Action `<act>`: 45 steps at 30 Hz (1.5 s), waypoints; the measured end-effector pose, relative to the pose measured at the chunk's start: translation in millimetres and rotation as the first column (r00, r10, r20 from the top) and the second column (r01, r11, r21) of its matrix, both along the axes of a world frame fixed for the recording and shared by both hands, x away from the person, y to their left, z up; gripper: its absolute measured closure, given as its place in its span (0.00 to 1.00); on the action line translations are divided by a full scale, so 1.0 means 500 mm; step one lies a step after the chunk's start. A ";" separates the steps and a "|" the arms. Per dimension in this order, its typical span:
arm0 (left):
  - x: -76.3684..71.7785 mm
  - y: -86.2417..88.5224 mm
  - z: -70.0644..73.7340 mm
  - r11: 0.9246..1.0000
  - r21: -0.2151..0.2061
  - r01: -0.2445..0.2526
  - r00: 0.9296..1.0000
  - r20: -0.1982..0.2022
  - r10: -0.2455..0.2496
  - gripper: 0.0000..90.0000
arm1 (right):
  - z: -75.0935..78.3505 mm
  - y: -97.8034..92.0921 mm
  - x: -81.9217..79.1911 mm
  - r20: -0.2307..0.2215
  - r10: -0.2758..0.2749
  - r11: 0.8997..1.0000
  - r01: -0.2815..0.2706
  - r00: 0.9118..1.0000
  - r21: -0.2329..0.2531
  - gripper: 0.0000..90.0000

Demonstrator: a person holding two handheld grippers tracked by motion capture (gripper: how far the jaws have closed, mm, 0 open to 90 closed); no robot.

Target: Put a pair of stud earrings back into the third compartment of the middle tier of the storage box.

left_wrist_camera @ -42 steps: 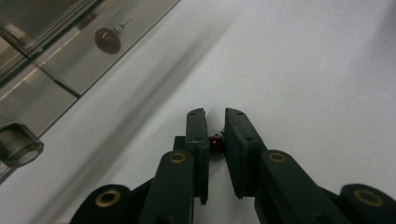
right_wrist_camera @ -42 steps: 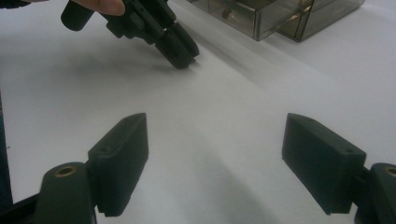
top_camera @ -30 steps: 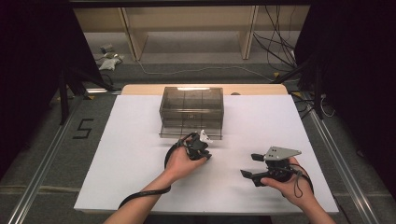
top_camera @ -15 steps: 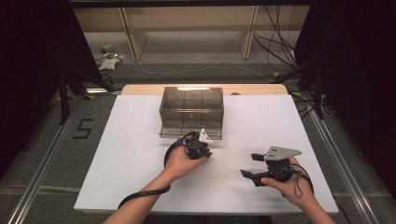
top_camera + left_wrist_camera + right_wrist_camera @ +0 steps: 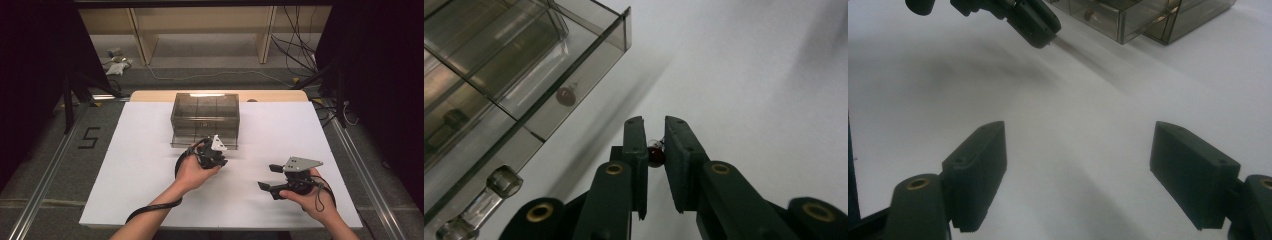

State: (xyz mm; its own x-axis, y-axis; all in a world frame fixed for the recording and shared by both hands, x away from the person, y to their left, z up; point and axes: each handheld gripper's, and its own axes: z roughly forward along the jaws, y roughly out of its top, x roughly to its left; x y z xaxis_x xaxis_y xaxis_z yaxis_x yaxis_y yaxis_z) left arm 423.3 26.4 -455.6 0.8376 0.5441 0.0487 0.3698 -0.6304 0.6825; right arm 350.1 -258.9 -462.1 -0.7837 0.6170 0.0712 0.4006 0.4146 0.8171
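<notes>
A smoky clear drawer box stands at the table's far middle, its bottom drawer pulled out. A small dark red bead lies in that drawer. My left gripper hovers just in front of the drawer, close above the table. In the left gripper view it is shut on a second small dark red bead with a clear tip. My right gripper rests at the front right, open and empty, its jaws wide apart and pointing toward the left gripper.
White table sheet covers the work area. The drawer's clear knob sticks out toward me beside the left gripper. The box lies beyond the right gripper. Shelves and cables lie past the table's far edge.
</notes>
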 end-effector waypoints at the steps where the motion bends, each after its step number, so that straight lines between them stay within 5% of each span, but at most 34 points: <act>1: 0.000 0.001 0.002 1.000 -0.001 0.001 1.000 0.001 -0.001 0.89 | 0.000 0.000 0.000 -0.002 0.000 1.000 0.000 1.000 0.000 0.26; 45: 0.007 0.029 0.053 0.998 -0.048 -0.038 0.997 0.062 0.041 0.89 | -0.002 0.000 0.001 -0.004 0.000 1.000 0.000 1.000 -0.003 0.26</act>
